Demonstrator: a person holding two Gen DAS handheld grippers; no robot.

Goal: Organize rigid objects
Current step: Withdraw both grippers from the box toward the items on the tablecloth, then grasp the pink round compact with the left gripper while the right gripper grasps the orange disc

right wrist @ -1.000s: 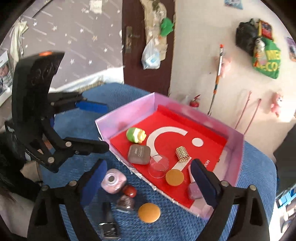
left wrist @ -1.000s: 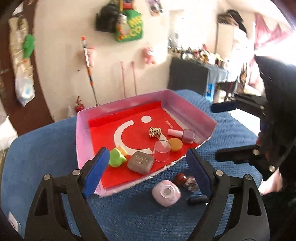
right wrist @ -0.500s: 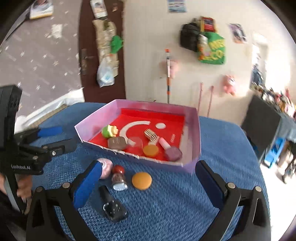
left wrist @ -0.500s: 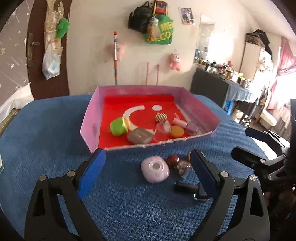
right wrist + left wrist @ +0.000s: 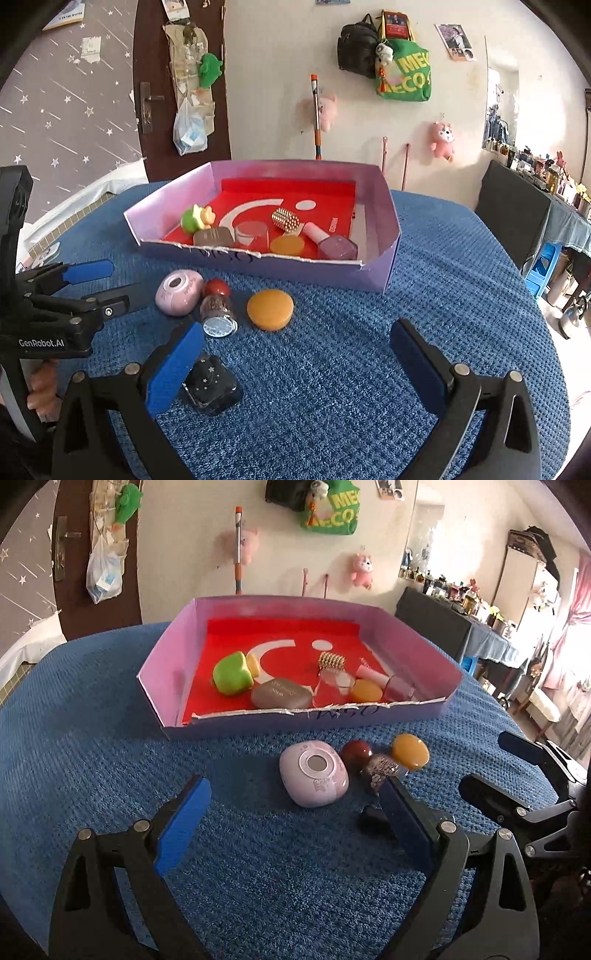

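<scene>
A purple box [image 5: 162, 675] with a red floor stands on the blue cloth and holds a green toy [image 5: 231, 674], a grey case [image 5: 282, 698], a clear cup [image 5: 330, 690], a gold roller [image 5: 331, 661], an orange disc [image 5: 365, 692] and a pink polish bottle [image 5: 391, 685]. In front of it lie a pink compact [image 5: 314, 771], a red-capped glitter bottle [image 5: 380, 771], an orange disc [image 5: 270, 303] and a black bottle [image 5: 212, 387]. My left gripper [image 5: 293, 781] is open, just short of the compact. My right gripper [image 5: 298, 326] is open and empty; the black bottle lies by its left finger.
The blue cloth [image 5: 369, 369] covers a round table that drops off at the right. My left gripper [image 5: 92, 280] and a hand show at the left of the right wrist view. A door, hung bags and a cluttered dark counter [image 5: 443, 620] lie beyond.
Both grippers have sunk toward the cloth and rolled level, so the box now sits square ahead. Both pairs of jaws have spread a little wider. The objects have not moved.
</scene>
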